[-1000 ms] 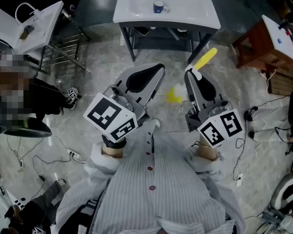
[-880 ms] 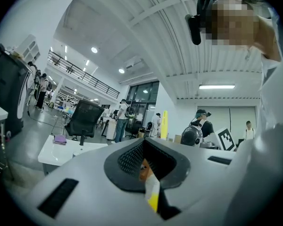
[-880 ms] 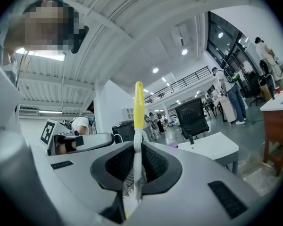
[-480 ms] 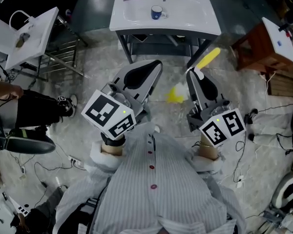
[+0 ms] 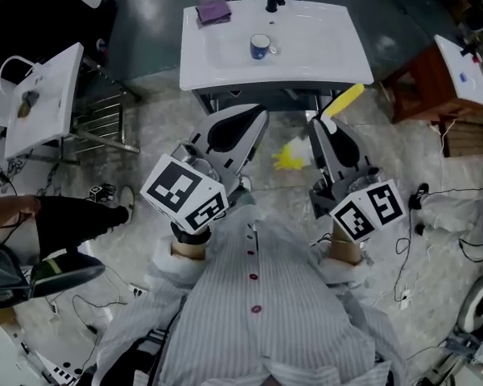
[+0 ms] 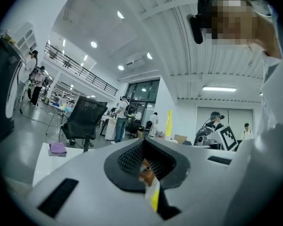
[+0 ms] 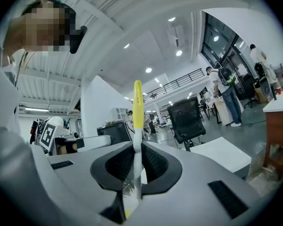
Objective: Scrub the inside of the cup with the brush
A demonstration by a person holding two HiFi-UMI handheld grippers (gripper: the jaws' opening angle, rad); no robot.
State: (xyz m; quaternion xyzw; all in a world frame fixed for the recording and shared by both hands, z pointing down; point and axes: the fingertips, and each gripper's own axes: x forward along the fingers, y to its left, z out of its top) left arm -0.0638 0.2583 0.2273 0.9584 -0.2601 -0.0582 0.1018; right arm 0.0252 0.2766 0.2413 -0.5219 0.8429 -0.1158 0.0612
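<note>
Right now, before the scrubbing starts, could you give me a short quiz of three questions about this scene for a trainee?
1. True or false: the left gripper holds the cup.
2. Which gripper is shut on the brush? A: left gripper. B: right gripper. C: neither.
3. Fill in: the cup stands on the white sink, near a purple ____.
Key: 1 false; 2 B; 3 cloth.

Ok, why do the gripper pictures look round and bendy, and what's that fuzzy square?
Left gripper view: the wide-angle lens leaves black corners and curves the ceiling beams; the blocky patch was laid over a face afterwards. Right gripper view: same round bending, glary ceiling lights, yet the brush in the middle looks straight. Head view: dimmer, edges bowed too.
</note>
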